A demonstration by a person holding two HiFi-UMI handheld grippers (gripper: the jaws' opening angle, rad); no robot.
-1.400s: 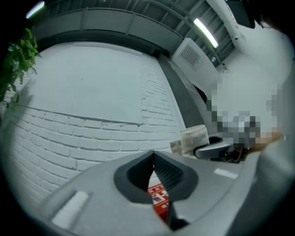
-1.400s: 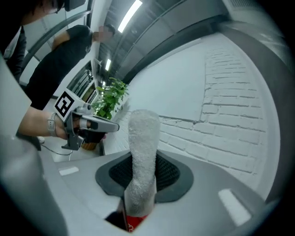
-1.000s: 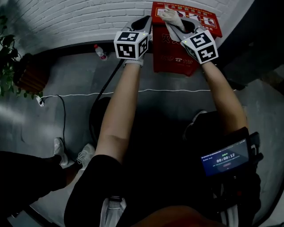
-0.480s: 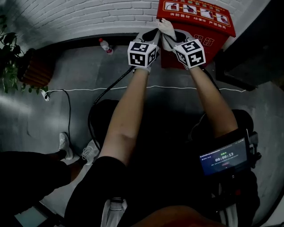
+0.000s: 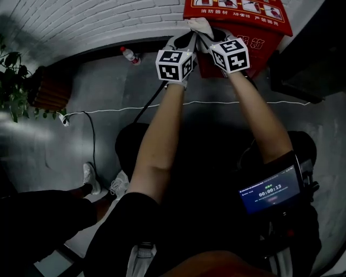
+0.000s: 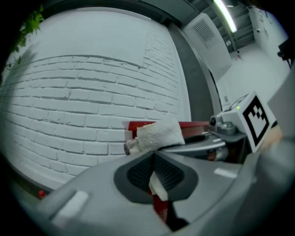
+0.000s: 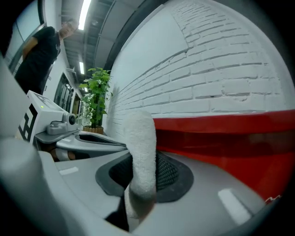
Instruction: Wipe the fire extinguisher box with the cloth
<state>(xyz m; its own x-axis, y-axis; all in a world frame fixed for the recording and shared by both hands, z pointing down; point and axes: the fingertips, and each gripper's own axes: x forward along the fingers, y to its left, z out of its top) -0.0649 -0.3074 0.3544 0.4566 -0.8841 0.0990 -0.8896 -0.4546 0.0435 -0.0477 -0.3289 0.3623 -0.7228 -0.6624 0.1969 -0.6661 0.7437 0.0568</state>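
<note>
The red fire extinguisher box [image 5: 238, 16] stands against the white brick wall at the top of the head view. My right gripper [image 5: 208, 35] is shut on a white cloth [image 5: 201, 24], which sticks up at the box's near left corner. In the right gripper view the cloth [image 7: 140, 138] is folded between the pads, with the red box [image 7: 221, 138] just behind. My left gripper [image 5: 186, 39] is pressed close beside the right one, jaws shut. In the left gripper view the cloth [image 6: 159, 133] shows just beyond my left gripper [image 6: 154, 159], in front of the box [image 6: 138, 125].
A plastic bottle [image 5: 131, 55] lies at the wall's foot, left of the box. A white cable [image 5: 119, 111] crosses the grey floor. A potted plant [image 5: 13, 92] is far left, a dark panel [image 5: 308, 65] right of the box. Another person's shoes [image 5: 92, 178] are at left.
The two grippers have come together: the left one moved right beside the right one. The cloth went from the box's top to its near left corner.
</note>
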